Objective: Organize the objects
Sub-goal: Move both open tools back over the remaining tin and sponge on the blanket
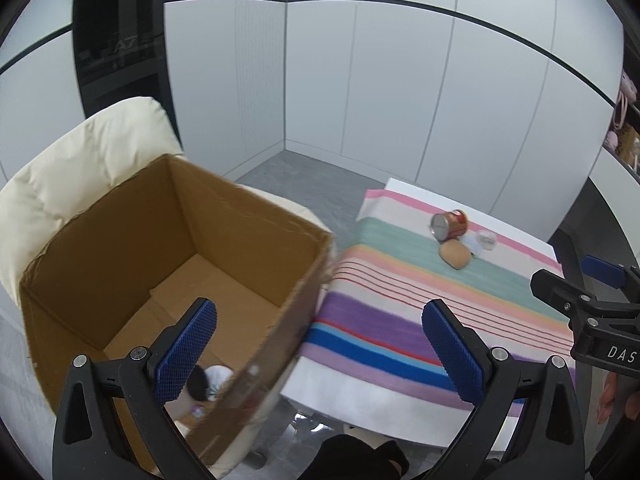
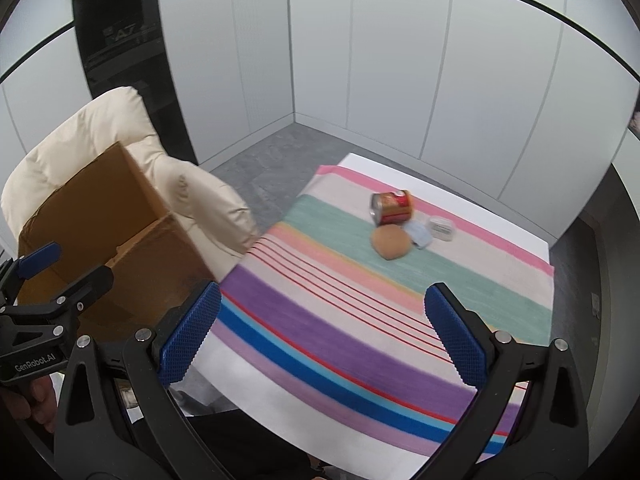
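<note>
Item: sorting station, both tools idle; left gripper with jaws spread wide and nothing between them, poised over the near wall of the cardboard box; right gripper likewise wide apart and empty, above the near edge of the striped cloth. Container: the box, open-topped, seated on a cream cushioned chair just left of the table; inside, at the near corner, a pale rounded object with a dark part, kind not legible. Goods outstanding, all clustered at the far side of the cloth and well apart from either tool: a red can lying on its side, a tan bun-like piece just in front of it, a pale blue crumpled item beside that, and a small clear tub to its right. Assessment: collection appears only partly done. Handling advice for the next pick: the right tool sits nearer the cluster; take the bun-like piece first since it fronts the group, approach from above with the pads straddling its width, close gently as it looks soft, and avoid nudging the can, which may roll
</note>
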A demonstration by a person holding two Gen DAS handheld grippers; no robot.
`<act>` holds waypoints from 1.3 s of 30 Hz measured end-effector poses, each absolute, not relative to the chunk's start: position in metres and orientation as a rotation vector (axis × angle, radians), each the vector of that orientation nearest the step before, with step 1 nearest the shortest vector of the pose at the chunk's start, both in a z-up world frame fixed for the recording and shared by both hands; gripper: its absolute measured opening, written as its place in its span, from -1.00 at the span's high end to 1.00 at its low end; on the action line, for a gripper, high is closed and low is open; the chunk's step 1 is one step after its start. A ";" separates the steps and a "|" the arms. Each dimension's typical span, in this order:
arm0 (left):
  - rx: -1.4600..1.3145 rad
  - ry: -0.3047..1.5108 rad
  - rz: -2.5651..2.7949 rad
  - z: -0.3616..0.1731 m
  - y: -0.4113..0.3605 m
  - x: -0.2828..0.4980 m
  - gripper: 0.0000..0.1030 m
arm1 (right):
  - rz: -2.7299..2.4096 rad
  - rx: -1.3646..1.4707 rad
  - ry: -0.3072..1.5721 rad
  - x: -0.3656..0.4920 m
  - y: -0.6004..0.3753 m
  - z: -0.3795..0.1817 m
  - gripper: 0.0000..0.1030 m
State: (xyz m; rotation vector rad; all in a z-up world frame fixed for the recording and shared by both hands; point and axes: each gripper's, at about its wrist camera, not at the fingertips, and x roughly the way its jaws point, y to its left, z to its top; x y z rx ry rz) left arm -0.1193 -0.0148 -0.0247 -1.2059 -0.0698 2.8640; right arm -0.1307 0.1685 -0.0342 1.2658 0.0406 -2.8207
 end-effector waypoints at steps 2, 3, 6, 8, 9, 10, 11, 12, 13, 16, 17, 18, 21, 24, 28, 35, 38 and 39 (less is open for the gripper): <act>-1.200 -0.064 2.850 -0.024 -0.006 -0.122 -1.00 | -2.830 1.275 0.034 -0.128 0.178 -0.034 -1.00; -1.195 -0.059 2.843 -0.024 0.000 -0.123 -1.00 | -2.834 1.279 0.030 -0.127 0.182 -0.034 -1.00; -1.193 -0.056 2.825 -0.024 0.012 -0.126 -1.00 | -2.851 1.288 0.029 -0.122 0.194 -0.035 -1.00; -1.188 -0.052 2.809 -0.024 0.021 -0.128 -1.00 | -2.861 1.300 0.025 -0.119 0.203 -0.036 -1.00; -1.185 -0.044 2.802 -0.024 0.026 -0.129 -1.00 | -2.868 1.302 0.018 -0.118 0.209 -0.036 -1.00; -1.183 -0.034 2.795 -0.025 0.032 -0.129 -1.00 | -2.875 1.305 0.009 -0.116 0.214 -0.035 -1.00; -1.181 -0.025 2.788 -0.026 0.036 -0.129 -1.00 | -2.882 1.306 0.004 -0.115 0.218 -0.035 -1.00; -1.179 -0.015 2.777 -0.027 0.041 -0.129 -1.00 | -2.891 1.308 0.001 -0.114 0.223 -0.035 -1.00; -1.178 -0.010 2.770 -0.028 0.044 -0.130 -1.00 | -2.899 1.309 0.001 -0.114 0.227 -0.035 -1.00; -1.176 -0.006 2.753 -0.029 0.054 -0.131 -1.00 | -2.919 1.310 0.008 -0.112 0.237 -0.035 -1.00; -1.175 -0.004 2.749 -0.028 0.056 -0.132 -1.00 | -2.920 1.314 -0.001 -0.112 0.240 -0.034 -1.00; -1.173 -0.001 2.745 -0.028 0.058 -0.133 -1.00 | -2.920 1.318 -0.007 -0.111 0.243 -0.035 -1.00; -1.172 0.011 2.737 -0.029 0.066 -0.135 -1.00 | -2.927 1.328 -0.007 -0.109 0.251 -0.036 -1.00; -1.168 0.018 2.723 -0.029 0.075 -0.136 -1.00 | -2.935 1.333 -0.010 -0.106 0.258 -0.036 -1.00; -1.152 0.018 2.693 -0.030 0.089 -0.136 -1.00 | -2.944 1.345 -0.006 -0.102 0.269 -0.037 -1.00; -1.135 0.063 2.646 -0.033 0.117 -0.142 -1.00 | -2.965 1.397 -0.058 -0.096 0.300 -0.041 -1.00; -1.143 0.073 2.623 -0.036 0.128 -0.144 -1.00 | -2.970 1.408 -0.035 -0.094 0.305 -0.044 -1.00; -1.142 0.080 2.616 -0.036 0.131 -0.145 -1.00 | -2.972 1.411 -0.027 -0.094 0.307 -0.045 -1.00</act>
